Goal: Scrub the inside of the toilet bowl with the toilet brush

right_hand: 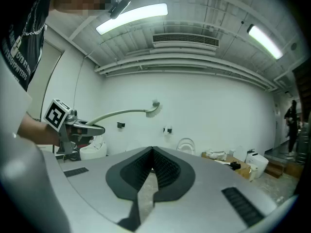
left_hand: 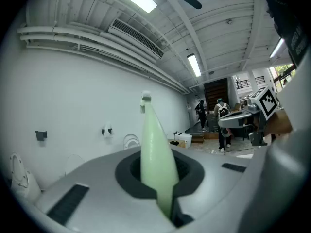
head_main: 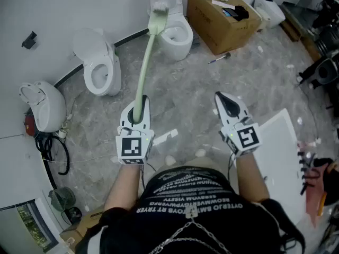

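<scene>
My left gripper (head_main: 136, 115) is shut on the handle of a pale green toilet brush (head_main: 144, 70). The long handle rises away from me, and its brush head (head_main: 159, 8) hangs in the air in line with the far white toilet (head_main: 177, 36), whose lid is up. In the left gripper view the handle (left_hand: 154, 154) stands between the jaws, with the brush head (left_hand: 145, 100) at its tip. The right gripper view shows the brush (right_hand: 126, 113) held high against the white wall. My right gripper (head_main: 228, 103) is shut and empty, off to the right over the floor.
A second white toilet (head_main: 100, 67) and another white fixture (head_main: 42, 107) stand along the left wall. Behind the far toilet is an open cardboard box (head_main: 222, 17) with a white jug (head_main: 269, 9) beside it. A white board (head_main: 283, 147) lies at my right. Cables (head_main: 53, 152) lie at the left.
</scene>
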`<action>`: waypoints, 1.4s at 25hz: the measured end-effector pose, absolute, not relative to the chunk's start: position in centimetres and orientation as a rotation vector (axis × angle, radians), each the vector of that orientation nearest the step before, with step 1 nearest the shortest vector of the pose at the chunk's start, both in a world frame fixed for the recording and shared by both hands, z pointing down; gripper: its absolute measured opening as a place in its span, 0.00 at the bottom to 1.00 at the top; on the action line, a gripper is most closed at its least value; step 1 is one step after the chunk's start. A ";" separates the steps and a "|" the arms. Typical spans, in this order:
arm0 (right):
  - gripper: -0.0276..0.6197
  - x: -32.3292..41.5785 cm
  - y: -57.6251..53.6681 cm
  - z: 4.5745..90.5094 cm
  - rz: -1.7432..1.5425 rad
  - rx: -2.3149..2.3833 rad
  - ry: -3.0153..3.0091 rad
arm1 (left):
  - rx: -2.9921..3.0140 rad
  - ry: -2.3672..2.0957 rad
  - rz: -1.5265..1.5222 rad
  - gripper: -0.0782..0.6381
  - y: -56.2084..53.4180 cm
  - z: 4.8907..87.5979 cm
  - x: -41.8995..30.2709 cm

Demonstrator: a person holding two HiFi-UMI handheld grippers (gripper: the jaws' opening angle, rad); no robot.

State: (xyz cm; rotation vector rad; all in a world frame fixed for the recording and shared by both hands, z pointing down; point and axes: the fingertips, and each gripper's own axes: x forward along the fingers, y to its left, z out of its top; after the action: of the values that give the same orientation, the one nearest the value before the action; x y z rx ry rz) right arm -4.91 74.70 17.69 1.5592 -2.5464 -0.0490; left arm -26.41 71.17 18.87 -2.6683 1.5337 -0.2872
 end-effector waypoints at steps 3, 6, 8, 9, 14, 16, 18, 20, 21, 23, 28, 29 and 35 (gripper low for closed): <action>0.05 -5.0 75.0 17.9 -0.036 1.592 -2.515 | -2.671 1.537 -0.278 0.11 71.3 18.9 -26.9; 0.05 -4.8 75.3 18.2 -0.016 1.631 -2.488 | -2.691 1.542 -0.288 0.11 71.7 19.5 -27.0; 0.05 -5.0 75.7 18.3 0.001 1.630 -2.481 | -2.703 1.538 -0.293 0.11 72.0 19.8 -27.0; 0.05 -5.2 75.8 18.2 0.006 1.628 -2.473 | -2.703 1.535 -0.294 0.11 72.1 19.8 -27.1; 0.05 -6.1 76.4 17.7 -0.067 1.602 -2.482 | -2.709 1.533 -0.306 0.11 72.6 20.2 -28.0; 0.05 -6.6 76.5 17.5 -0.084 1.594 -2.497 | -2.715 1.535 -0.317 0.11 72.7 20.6 -28.3; 0.05 -7.4 76.6 17.3 -0.075 1.592 -2.530 | -2.720 1.537 -0.324 0.11 72.6 21.2 -28.7; 0.05 -7.8 76.6 17.5 -0.068 1.579 -2.538 | -2.726 1.549 -0.331 0.11 72.7 21.8 -29.2; 0.05 -7.7 76.5 17.6 -0.076 1.571 -2.531 | -2.729 1.557 -0.332 0.11 72.6 22.0 -29.4; 0.05 -7.4 76.0 18.0 -0.080 1.564 -2.519 | -2.733 1.567 -0.333 0.11 72.2 22.3 -29.7; 0.05 -6.7 73.9 18.9 -0.030 1.565 -2.529 | -2.722 1.583 -0.367 0.11 70.5 23.4 -29.5; 0.05 -6.3 73.2 19.0 -0.030 1.567 -2.524 | -2.717 1.589 -0.368 0.11 70.0 23.5 -29.3; 0.05 -4.9 68.2 18.8 -0.029 1.536 -2.557 | -2.698 1.628 -0.350 0.11 65.6 22.9 -27.7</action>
State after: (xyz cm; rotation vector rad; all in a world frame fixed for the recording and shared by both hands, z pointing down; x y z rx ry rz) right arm -4.92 68.24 18.79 1.5359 -2.5569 -0.0290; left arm -27.69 65.56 22.94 -2.6981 1.6280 -0.3504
